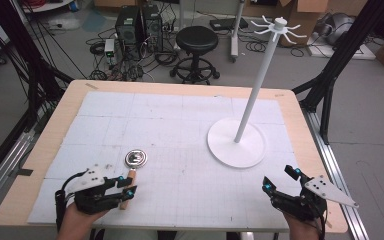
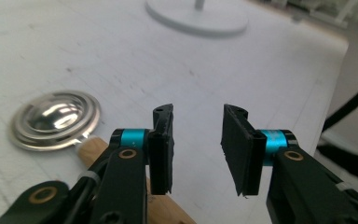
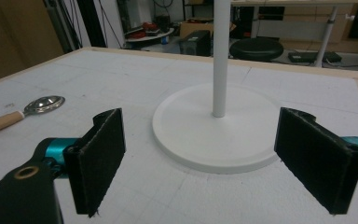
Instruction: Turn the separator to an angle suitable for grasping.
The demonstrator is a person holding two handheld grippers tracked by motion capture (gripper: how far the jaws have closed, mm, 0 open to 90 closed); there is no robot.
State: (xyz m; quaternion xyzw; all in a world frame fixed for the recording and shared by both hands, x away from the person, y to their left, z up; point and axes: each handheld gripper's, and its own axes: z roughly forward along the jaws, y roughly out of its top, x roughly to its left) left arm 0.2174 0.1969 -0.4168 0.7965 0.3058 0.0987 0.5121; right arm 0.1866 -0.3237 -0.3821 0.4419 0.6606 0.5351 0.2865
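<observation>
Left gripper (image 1: 128, 184): jaws apart, nothing between them, hovering over the wooden handle of the ladle (image 1: 134, 165). Risk: the handle lies beside one jaw, so closing now may nudge it away. Right gripper (image 1: 281, 180): open, empty, near table edge. Ladle bowl face-down on the mat (image 1: 180, 125). Stand (image 1: 236, 142): beyond; a swung ladle could tip it.

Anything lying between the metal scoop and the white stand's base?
Nothing: in the high view, bare white mat separates the scoop from the stand's base.

Black stool (image 1: 196, 39) on grey floor (image 1: 375, 125)
</observation>
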